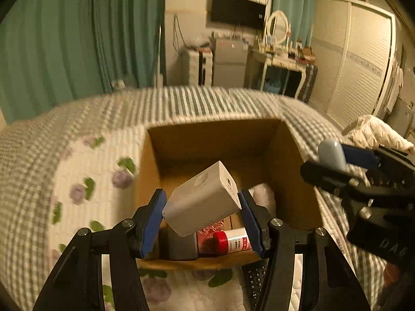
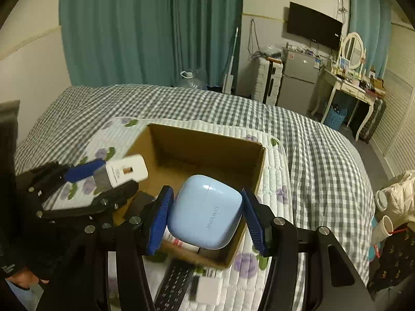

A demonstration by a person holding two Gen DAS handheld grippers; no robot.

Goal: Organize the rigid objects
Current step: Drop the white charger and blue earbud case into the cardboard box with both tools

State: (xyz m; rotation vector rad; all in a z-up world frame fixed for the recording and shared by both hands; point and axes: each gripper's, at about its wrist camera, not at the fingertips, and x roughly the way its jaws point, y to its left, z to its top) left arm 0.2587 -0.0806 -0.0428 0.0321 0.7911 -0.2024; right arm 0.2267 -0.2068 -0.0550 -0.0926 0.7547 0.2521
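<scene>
An open cardboard box (image 1: 215, 140) (image 2: 207, 140) stands on a floral quilt on the bed. My left gripper (image 1: 202, 217) is shut on a white charger block (image 1: 205, 199), held tilted above the box's near end; it also shows in the right wrist view (image 2: 124, 172). My right gripper (image 2: 207, 217) is shut on a light blue Huawei earbuds case (image 2: 206, 211), held above the box's near right corner; the case shows in the left wrist view (image 1: 332, 154). Inside the box lie a red-capped white bottle (image 1: 233, 241), a grey block (image 1: 181, 243) and a whitish object (image 1: 263, 194).
A black remote control (image 2: 173, 287) and a small white box (image 2: 210, 289) lie on the quilt in front of the cardboard box. The checked bedspread (image 2: 311, 150) lies around it. A white puffy jacket (image 2: 399, 194) lies at the right. A fridge, dressing table and wardrobe stand at the far wall.
</scene>
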